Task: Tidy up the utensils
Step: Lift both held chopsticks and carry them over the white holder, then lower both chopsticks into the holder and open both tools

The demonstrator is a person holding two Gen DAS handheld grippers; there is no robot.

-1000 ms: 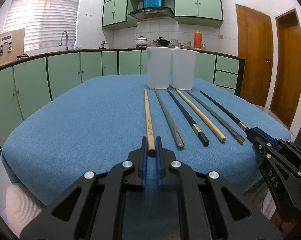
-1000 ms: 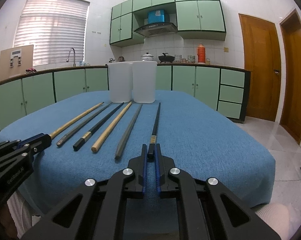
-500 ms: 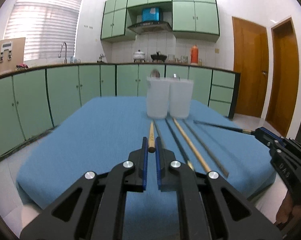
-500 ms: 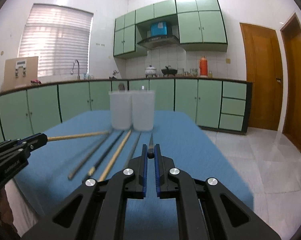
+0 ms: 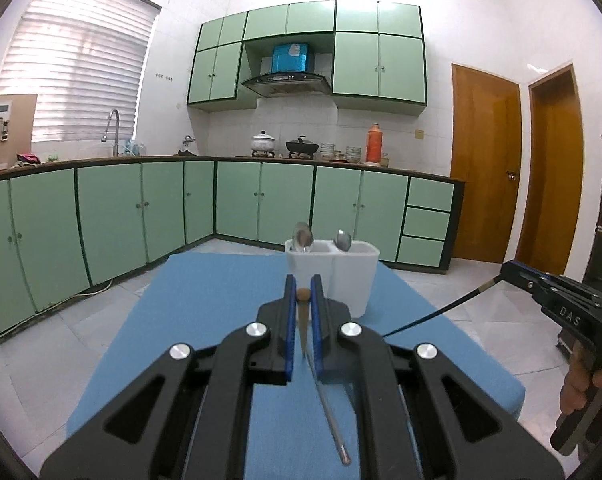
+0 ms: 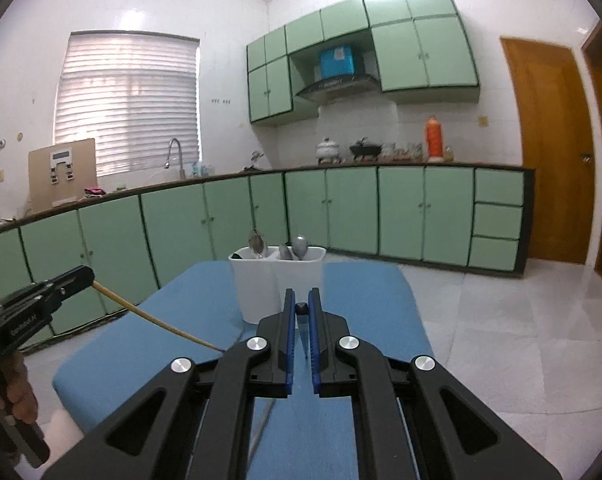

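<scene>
**Chopsticks lifted, one in each gripper**

Chopsticks are the business: a wooden chopstick [image 5: 303,312] is pinched between the narrowed jaws of the left gripper [image 5: 303,296], its butt end showing between the blue pads and its length hanging steeply down toward the blue tablecloth [image 5: 205,300]. From the right wrist view the same stick [image 6: 157,320] slants from about 10 o'clock down toward the cloth. The right gripper [image 6: 299,308] is likewise closed on a black chopstick [image 6: 300,308]; the left view shows that stick [image 5: 441,312] running from the gripper at 3 o'clock down and inward. Holding each stick by its thick end probably lets the thin tip swing low, ready to drop point-first into a container.

A white twin-compartment holder [image 5: 353,276] stands at 12 o'clock just beyond both grippers, with a spoon [image 5: 303,236] in the left compartment and another spoon [image 5: 343,240] in the right. A grey chopstick [image 5: 329,412] lies on the cloth below the left gripper; the others may sit hidden under the gripper bodies.

Next move, by my reckoning, is carrying both tips over the holder's rim.
</scene>
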